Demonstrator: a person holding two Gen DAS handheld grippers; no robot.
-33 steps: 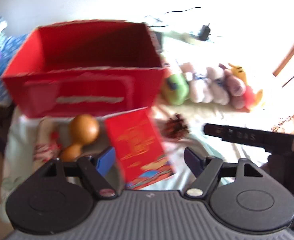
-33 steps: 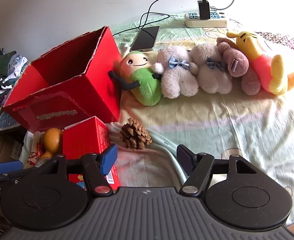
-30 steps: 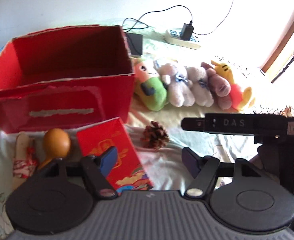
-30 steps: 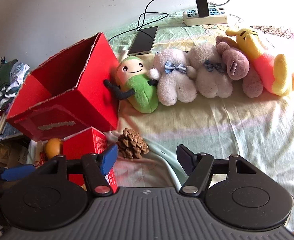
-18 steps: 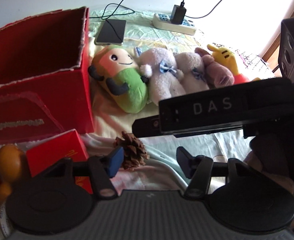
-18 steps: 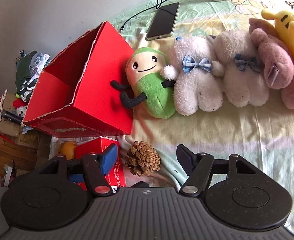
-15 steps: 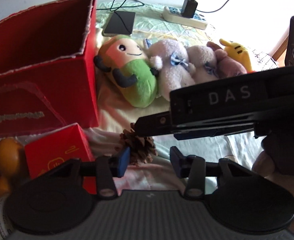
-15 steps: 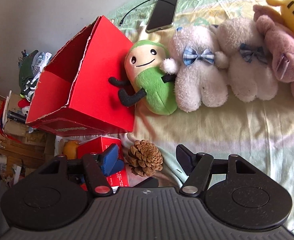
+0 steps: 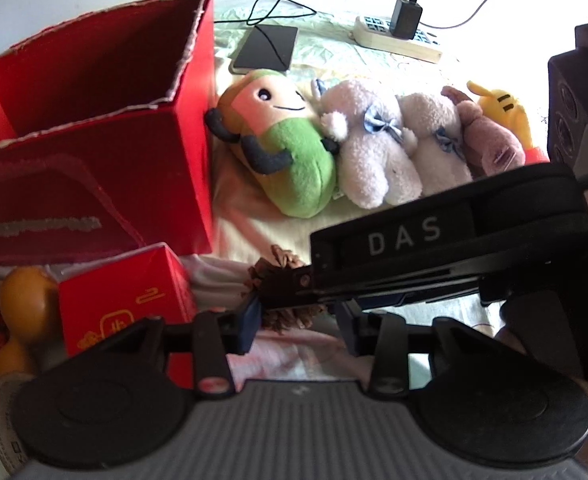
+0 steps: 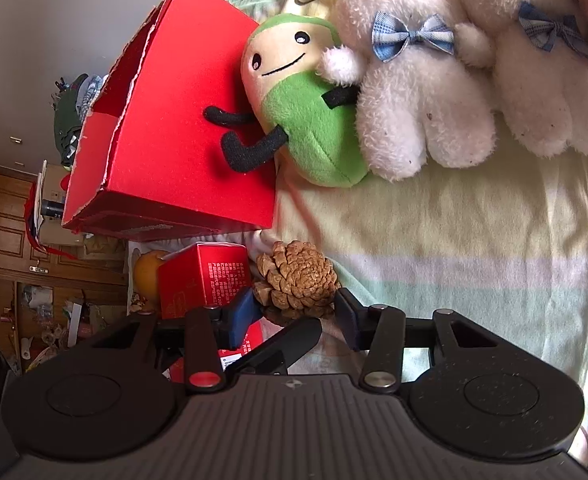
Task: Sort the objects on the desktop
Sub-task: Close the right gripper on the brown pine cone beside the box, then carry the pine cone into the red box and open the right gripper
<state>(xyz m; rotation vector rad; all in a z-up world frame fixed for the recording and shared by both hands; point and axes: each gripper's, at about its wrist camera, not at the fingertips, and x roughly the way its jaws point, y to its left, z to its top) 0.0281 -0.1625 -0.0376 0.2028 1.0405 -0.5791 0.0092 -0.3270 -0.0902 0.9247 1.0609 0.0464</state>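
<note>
A pine cone [image 10: 297, 276] is seen lying on the bed [image 10: 474, 248], near the bed's left edge, just in front of the near right corner of a big red box [image 10: 189, 120]. A small red carton [image 10: 203, 280] stands just beside the cone on its left, with an orange gourd [image 10: 145, 268] behind it at the very edge of the bed. Both grippers are gathered around the cone. The right gripper [image 10: 297, 308] is set low over it, its two fingers flanking the near side of the cone; its jaws have just been closing, yet a firm press of the pads on the cone cannot be made out. The left gripper [image 9: 300, 318] is likewise pointed at the cone, its jaws having just been narrowed, but most of the cone is hidden in that view by the body of the right gripper lying across, so a grip cannot be told. Little room is left on the cone's left, where the carton and the box crowd in. To the right, an open stretch of bedsheet is seen. Further back a row of plush toys [image 10: 410, 92] is lined up, the green one [image 10: 306, 120] leaning against the box wall. A phone [image 9: 265, 48] and a power strip [image 9: 398, 38] lie toward the far edge.
</note>
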